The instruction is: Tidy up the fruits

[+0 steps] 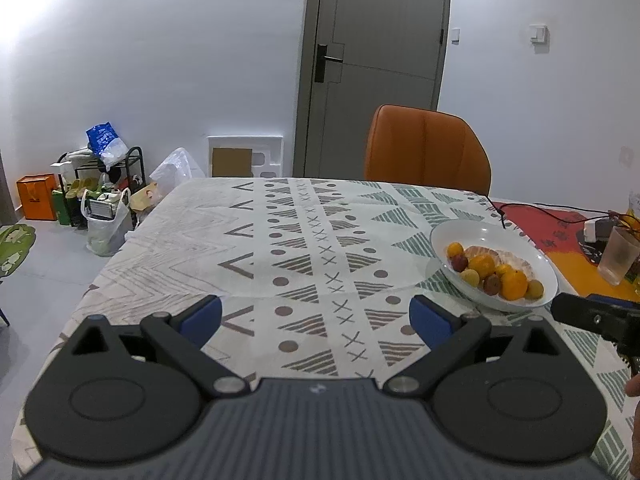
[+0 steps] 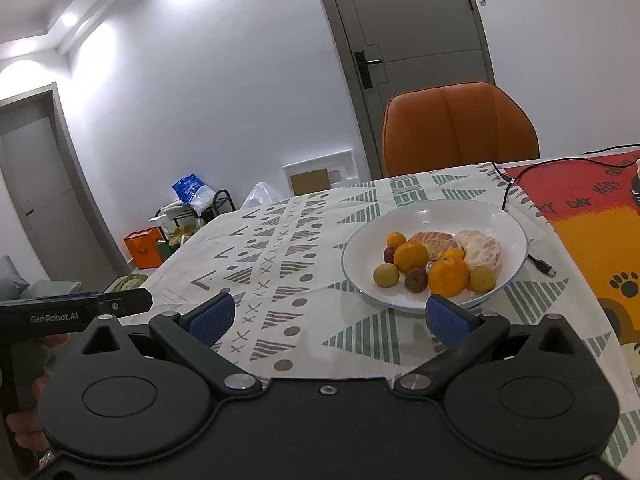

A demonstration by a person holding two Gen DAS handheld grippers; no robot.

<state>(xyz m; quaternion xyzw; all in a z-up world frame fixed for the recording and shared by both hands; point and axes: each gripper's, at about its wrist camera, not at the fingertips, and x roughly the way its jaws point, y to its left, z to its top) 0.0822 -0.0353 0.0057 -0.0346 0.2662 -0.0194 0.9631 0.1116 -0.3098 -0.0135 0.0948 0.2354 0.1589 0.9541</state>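
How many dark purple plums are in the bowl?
2. One plum at the front between the yellow fruits, another plum at the back left; more may hide under the oranges.

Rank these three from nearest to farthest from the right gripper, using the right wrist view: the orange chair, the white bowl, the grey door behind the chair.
1. White bowl: on the table just ahead of the right gripper, toward its right jaw.
2. Orange chair: at the table's far edge, behind the bowl.
3. Grey door: in the back wall, beyond the chair.
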